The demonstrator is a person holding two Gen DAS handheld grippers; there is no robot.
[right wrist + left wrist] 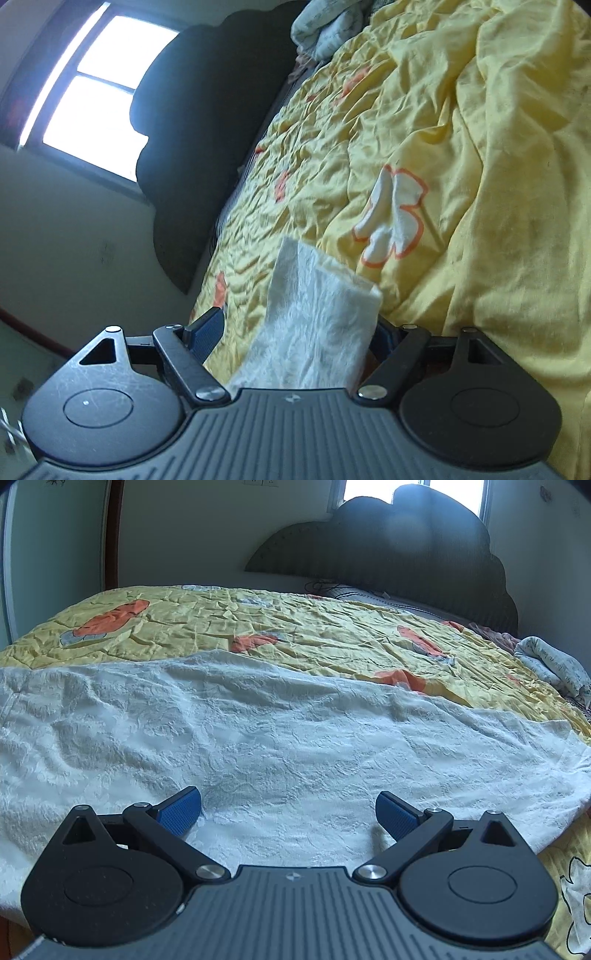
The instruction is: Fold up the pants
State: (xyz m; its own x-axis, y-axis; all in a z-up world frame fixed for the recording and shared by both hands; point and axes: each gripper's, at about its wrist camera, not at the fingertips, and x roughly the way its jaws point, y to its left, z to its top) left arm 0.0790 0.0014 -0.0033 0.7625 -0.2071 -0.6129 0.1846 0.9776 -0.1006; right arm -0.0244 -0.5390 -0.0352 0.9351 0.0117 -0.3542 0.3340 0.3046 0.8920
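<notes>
White textured pants lie spread across the near part of a bed in the left wrist view. My left gripper is open and empty, its blue pads low over the white cloth near its front edge. In the right wrist view, which is rolled sideways, an end of the white pants lies between my right gripper's open jaws. One blue pad stands clear to the left of the cloth; the other is hidden behind it.
A yellow quilt with orange and white flowers covers the bed. A dark scalloped headboard and a bright window stand behind. A bundled pale cloth lies at the bed's right side. The bed edge falls away at right.
</notes>
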